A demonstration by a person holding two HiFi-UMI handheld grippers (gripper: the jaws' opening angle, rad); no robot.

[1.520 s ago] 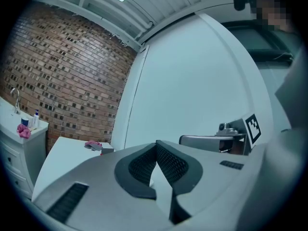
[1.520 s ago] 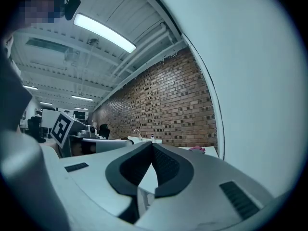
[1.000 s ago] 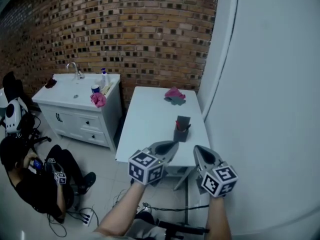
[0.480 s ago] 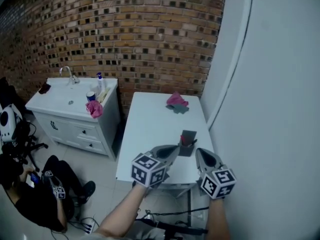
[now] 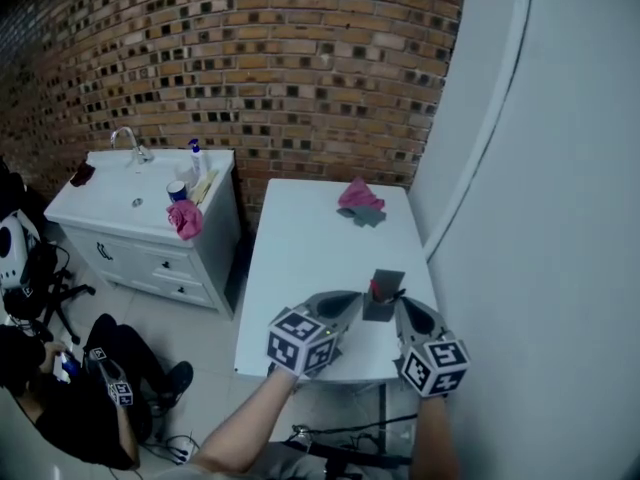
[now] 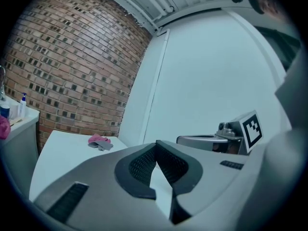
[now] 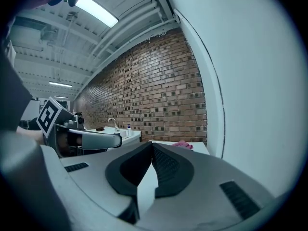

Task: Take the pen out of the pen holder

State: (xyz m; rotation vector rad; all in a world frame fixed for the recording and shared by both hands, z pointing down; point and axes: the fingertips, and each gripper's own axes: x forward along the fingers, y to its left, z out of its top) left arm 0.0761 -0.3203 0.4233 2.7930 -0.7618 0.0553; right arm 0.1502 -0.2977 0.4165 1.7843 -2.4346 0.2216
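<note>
A dark grey pen holder (image 5: 383,296) stands near the front right of the white table (image 5: 300,248), with a red pen (image 5: 376,289) sticking out of its top. My left gripper (image 5: 354,297) is shut and empty, its tip just left of the holder. On the holder's right, my right gripper (image 5: 403,303) is also shut with nothing in it. In the left gripper view the jaws (image 6: 155,144) meet at the tip; the holder is hidden behind them. The right gripper view shows its jaws (image 7: 151,144) closed too, and no holder.
A pink cloth (image 5: 358,198) on a grey rag lies at the table's far end. A white wall (image 5: 540,218) runs close along the right. A white sink cabinet (image 5: 140,208) stands left of the table. A person (image 5: 60,388) sits on the floor at lower left.
Both grippers and the head have moved forward towards the table. The pen holder now sits right between the two gripper tips. Both stay shut.
</note>
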